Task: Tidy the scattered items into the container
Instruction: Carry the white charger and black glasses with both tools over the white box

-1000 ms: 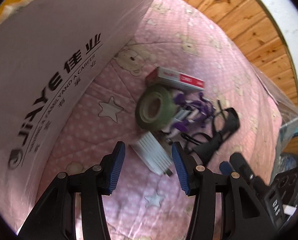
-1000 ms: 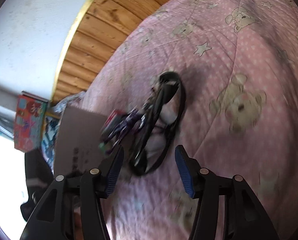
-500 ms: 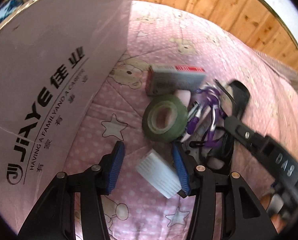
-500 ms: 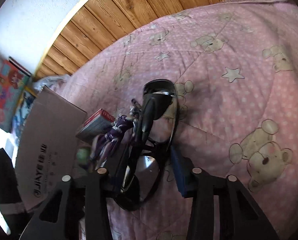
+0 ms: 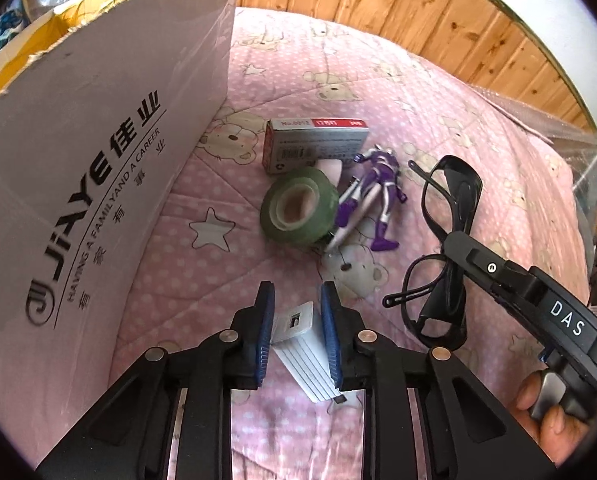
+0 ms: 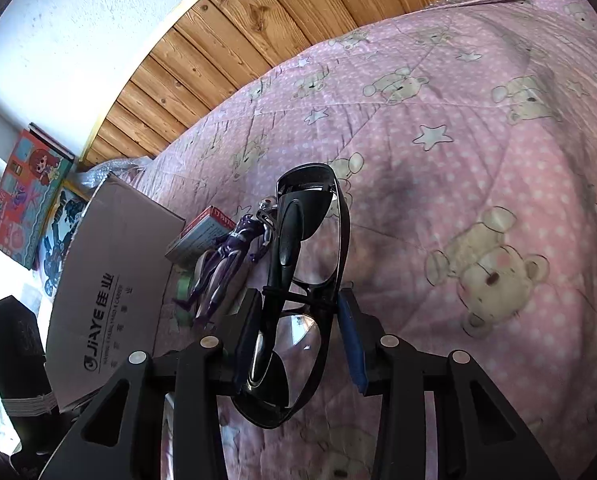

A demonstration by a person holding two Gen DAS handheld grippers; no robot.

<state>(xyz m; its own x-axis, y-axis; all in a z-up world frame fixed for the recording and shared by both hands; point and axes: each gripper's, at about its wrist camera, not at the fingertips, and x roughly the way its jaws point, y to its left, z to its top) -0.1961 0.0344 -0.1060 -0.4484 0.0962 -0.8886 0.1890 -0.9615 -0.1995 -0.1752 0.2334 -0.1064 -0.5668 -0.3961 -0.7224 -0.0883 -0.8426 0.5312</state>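
Left wrist view: a pink quilted bed (image 5: 282, 268) printed with bears and stars fills the scene, backed by a wooden plank wall (image 5: 398, 8). A tall cardboard box (image 5: 98, 168) with black lettering stands on the bed at the left, its top open. Near its corner lies a red and grey carton (image 5: 314, 146), touching a green tape roll (image 5: 298, 208); a pen (image 5: 352, 220) and a purple toy figure (image 5: 382, 196) lie just beside the roll. To the right, the right tongs (image 6: 300, 328) are closing on black glasses (image 6: 298, 280), whose folded frame sits between the pads and looks pinched by them. The left tongs (image 5: 296, 332) point steeply down, jaws closing around a white ribbed charger block (image 5: 302, 344) that lies on the bed between the blue pads, both of which appear to touch its sides.
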